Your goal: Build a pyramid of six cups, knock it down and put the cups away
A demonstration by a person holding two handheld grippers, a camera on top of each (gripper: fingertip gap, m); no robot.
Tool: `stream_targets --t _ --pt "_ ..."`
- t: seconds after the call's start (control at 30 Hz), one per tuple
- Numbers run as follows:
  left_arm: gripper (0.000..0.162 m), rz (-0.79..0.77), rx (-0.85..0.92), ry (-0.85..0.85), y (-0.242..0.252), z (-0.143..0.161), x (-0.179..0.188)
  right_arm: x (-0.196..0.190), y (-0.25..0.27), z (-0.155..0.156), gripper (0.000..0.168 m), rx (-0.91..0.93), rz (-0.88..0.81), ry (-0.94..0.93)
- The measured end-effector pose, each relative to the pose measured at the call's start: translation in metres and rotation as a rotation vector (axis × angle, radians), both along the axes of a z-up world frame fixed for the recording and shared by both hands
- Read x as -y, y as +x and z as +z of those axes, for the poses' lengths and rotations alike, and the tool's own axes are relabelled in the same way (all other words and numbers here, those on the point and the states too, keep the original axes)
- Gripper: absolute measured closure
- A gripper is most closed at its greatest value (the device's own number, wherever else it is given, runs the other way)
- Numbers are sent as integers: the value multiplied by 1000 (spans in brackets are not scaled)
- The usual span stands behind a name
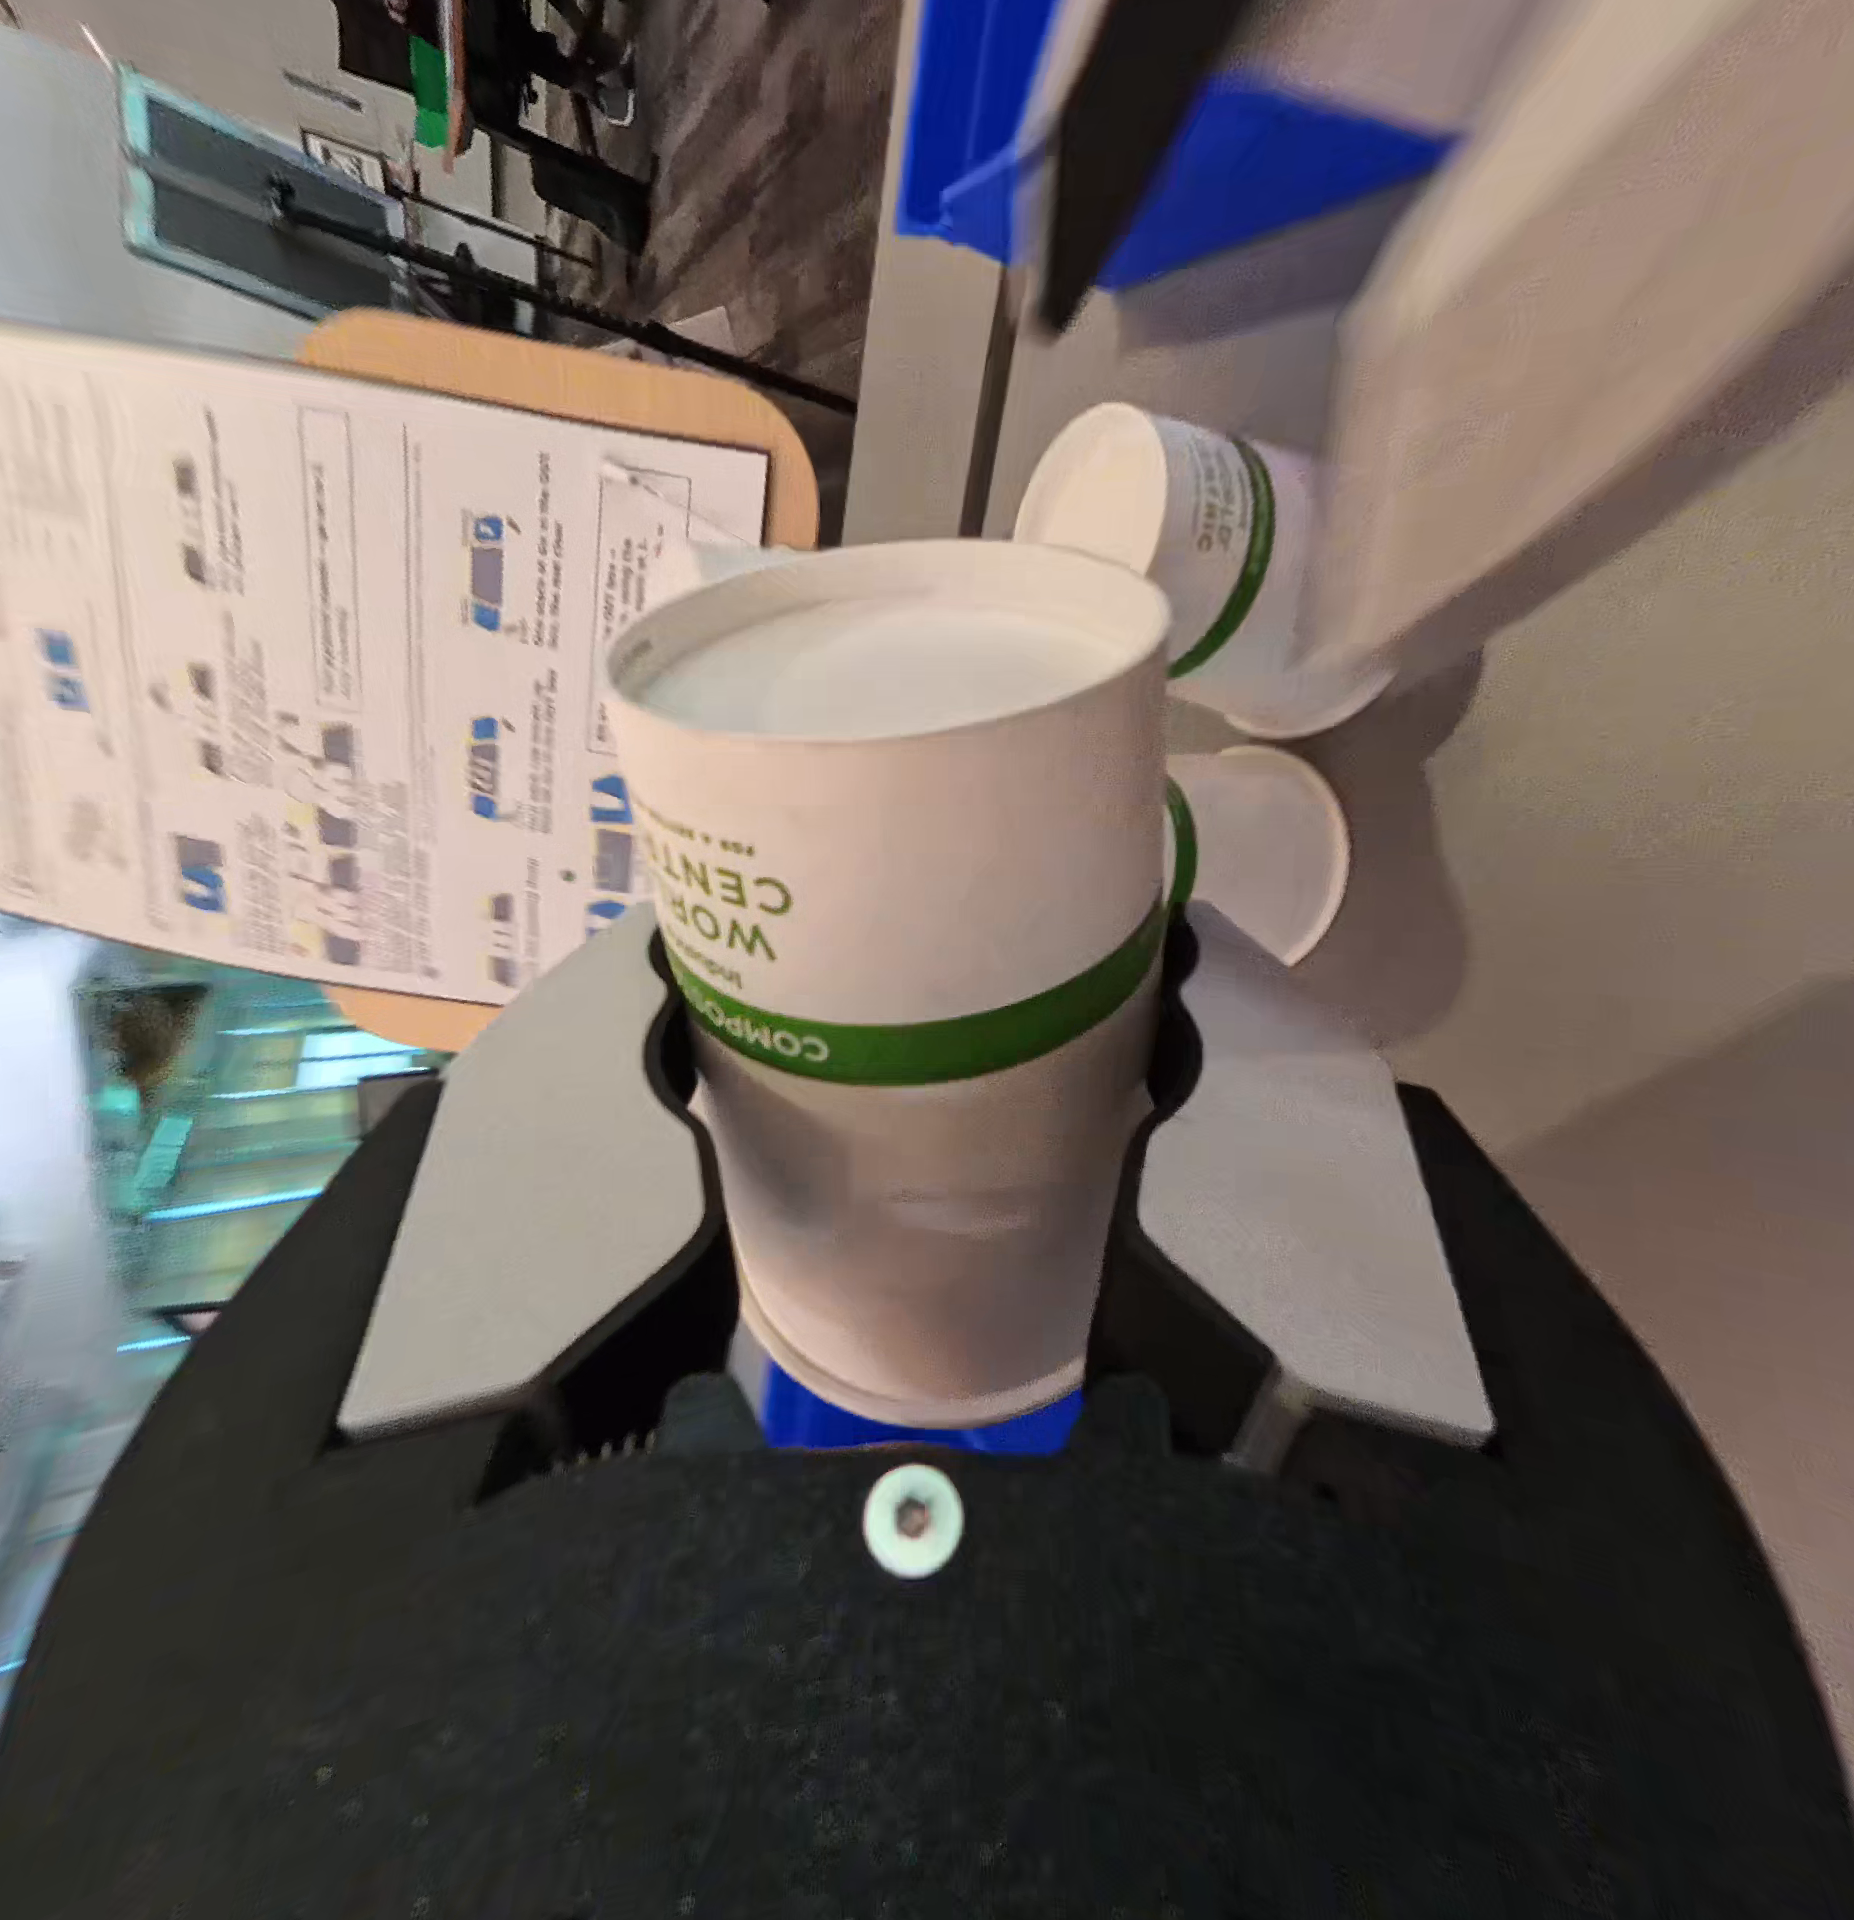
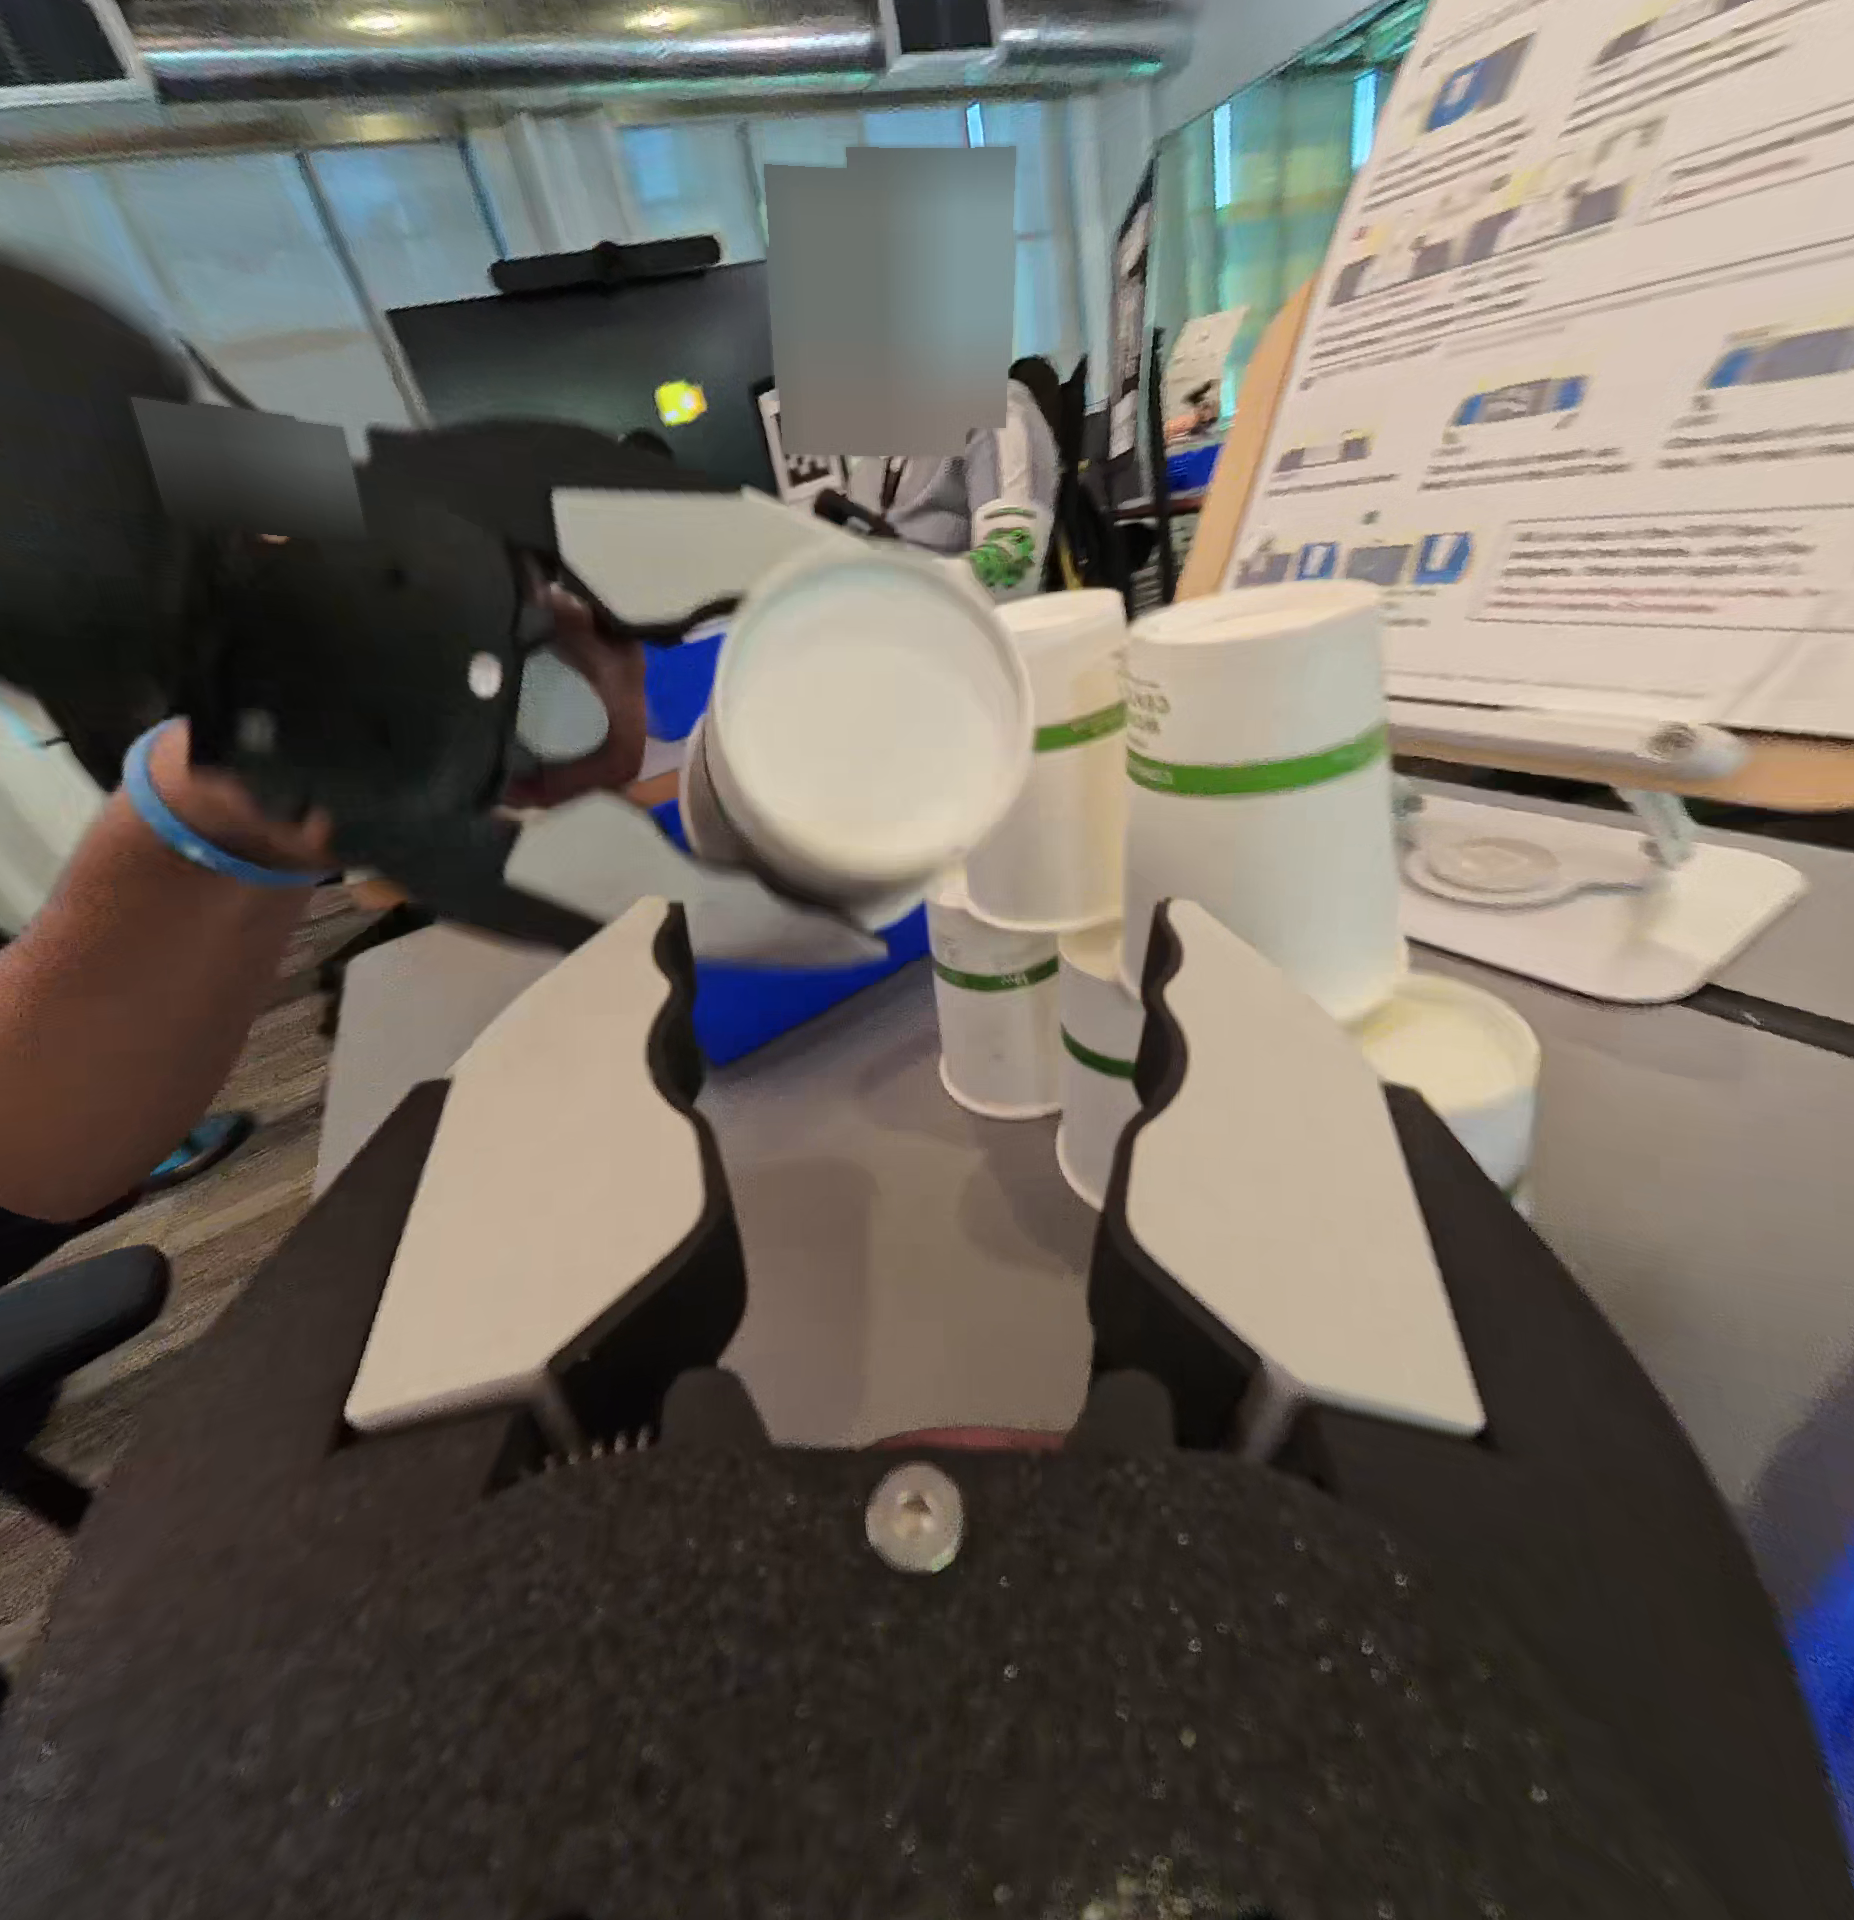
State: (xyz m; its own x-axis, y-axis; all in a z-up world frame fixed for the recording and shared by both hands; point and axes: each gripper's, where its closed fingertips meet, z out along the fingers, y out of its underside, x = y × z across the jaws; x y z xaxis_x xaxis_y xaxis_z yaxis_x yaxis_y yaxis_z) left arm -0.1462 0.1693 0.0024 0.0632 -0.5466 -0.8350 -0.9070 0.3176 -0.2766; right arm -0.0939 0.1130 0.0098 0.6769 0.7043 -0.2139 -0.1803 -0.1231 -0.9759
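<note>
Left gripper (image 1: pixel 918 1023), own wrist view: jaws closed on the held cup (image 1: pixel 902 894), a white paper cup with a green band; the two fingers press its sides at and below the band, and the cup's base end points away from the camera; a second cup rim appears nested at the near end, though blur leaves this uncertain. Beyond it, at right, two further white cups (image 1: pixel 1203 551) lie against the grey table (image 1: pixel 1629 935), which this rolled view shows as a vertical surface; a blue bin (image 1: pixel 964 114) shows at top, and a printed poster (image 1: pixel 279 665) on a tan board at left.

Right gripper (image 2: pixel 918 997), own wrist view: jaws wide apart and holding nothing, above the grey table (image 2: pixel 881 1226); the left gripper (image 2: pixel 694 727) appears at far left, gripped by a hand (image 2: pixel 227 810) with a blue wristband, its cup (image 2: pixel 861 727) held sideways in the air with the base toward the camera. Just right of that cup stands the cup cluster (image 2: pixel 1058 831): inverted cups in two tiers, two visible below and two above, the nearest upper cup (image 2: pixel 1255 779) tilted; one cup (image 2: pixel 1453 1060) sits mouth-up at near right, touching the tilted one. The blue bin (image 2: pixel 788 997) lies behind at left; the poster (image 2: pixel 1629 364) leans on a white stand (image 2: pixel 1629 914) at far right.
</note>
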Motion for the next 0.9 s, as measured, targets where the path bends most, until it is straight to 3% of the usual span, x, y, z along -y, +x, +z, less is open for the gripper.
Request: stream_targets --t 0.2,0.27,0.37,0.53,0.77,0.9 --pt "76 89 622 -188 -5 68 -41 71 -23 -76 92 29 39 -65" --pt "76 116 856 -252 -1 94 -56 82 -39 -81 92 48 112 -124" --pt "76 196 1072 -253 0 116 -82 87 -49 -73 94 39 136 -87" --pt "76 262 1158 -250 13 117 -108 88 -50 -84 96 48 164 -133" --pt "76 285 1085 -165 20 98 -114 89 -51 -90 100 56 195 -162" --pt "76 294 1080 -237 22 84 -117 90 -55 -94 102 55 216 -185"
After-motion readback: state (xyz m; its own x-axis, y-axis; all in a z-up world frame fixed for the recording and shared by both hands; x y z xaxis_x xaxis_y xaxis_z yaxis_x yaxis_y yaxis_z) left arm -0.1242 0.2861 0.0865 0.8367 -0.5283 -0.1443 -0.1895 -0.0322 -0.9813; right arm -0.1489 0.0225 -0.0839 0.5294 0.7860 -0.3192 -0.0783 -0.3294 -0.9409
